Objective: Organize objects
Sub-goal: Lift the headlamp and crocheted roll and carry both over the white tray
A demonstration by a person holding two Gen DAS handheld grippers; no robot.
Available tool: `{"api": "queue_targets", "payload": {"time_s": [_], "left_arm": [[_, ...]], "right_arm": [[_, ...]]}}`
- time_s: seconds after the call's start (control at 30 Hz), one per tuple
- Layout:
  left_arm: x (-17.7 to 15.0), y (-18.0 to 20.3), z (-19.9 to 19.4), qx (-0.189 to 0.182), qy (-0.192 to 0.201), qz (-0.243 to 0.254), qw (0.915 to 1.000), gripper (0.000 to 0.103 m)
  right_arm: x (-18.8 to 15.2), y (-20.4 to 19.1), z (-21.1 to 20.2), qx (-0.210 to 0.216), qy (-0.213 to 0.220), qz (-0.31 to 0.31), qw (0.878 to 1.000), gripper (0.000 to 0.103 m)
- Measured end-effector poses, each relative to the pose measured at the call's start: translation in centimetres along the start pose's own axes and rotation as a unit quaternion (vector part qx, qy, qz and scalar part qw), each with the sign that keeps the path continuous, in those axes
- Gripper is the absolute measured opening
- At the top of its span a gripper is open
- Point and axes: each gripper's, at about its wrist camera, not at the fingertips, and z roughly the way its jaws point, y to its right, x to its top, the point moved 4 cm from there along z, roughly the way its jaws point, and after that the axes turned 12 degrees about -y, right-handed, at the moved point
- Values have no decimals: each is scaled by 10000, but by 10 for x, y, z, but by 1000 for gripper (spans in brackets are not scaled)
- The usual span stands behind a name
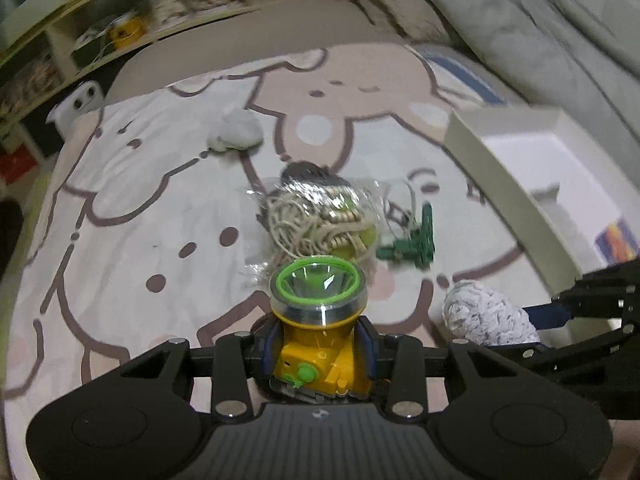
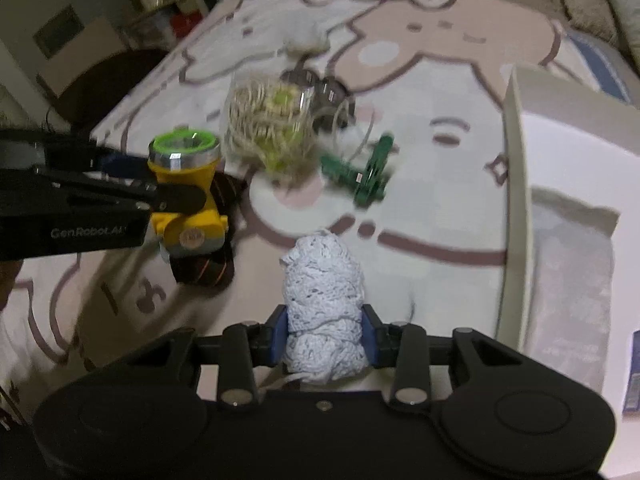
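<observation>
My left gripper (image 1: 318, 354) is shut on a yellow headlamp (image 1: 318, 320) with a green-ringed lens, held above the bed; it also shows in the right wrist view (image 2: 186, 184), its striped strap hanging below. My right gripper (image 2: 323, 336) is shut on a white lace bundle (image 2: 322, 296), which also shows in the left wrist view (image 1: 486, 314). On the cartoon-print bedspread (image 1: 132, 184) lie a clear bag of twine (image 1: 320, 216), green clothespins (image 1: 416, 240) and a white crumpled wad (image 1: 236, 132). A white open box (image 1: 532, 168) stands at the right.
A dark round object (image 2: 320, 84) lies behind the twine bag. Shelves with clutter (image 1: 120, 32) stand at the far left beyond the bed. A grey quilt (image 1: 540, 28) is bunched at the far right. The box holds a white pouch (image 2: 568, 288).
</observation>
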Motion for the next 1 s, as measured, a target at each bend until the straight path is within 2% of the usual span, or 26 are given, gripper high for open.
{"api": "queue_targets", "payload": {"time_s": [0.07,0.17,0.4,0.53,1.0], "left_arm": [[2,-3,-8,-29,118,-135,9998,40],[6,-5,-22,-9,344,-258,9991,40],[14,-17,-56,-263,804,-765,9935,40],[16,-22,-72,-374,998,-949,9898,40],[22,-6,-116,-47,1691,-934,9812,40]], "right_arm": [[4,3,-10,16,219,83,9997,38],[9,6,-25,-215,628,89,9978,38],[18,18,-51,-328,1142,263,9926,38],[23,21,-64,-210,1365,401,9896,38],[30,32,-109,-136,2047,460,9776,38]]}}
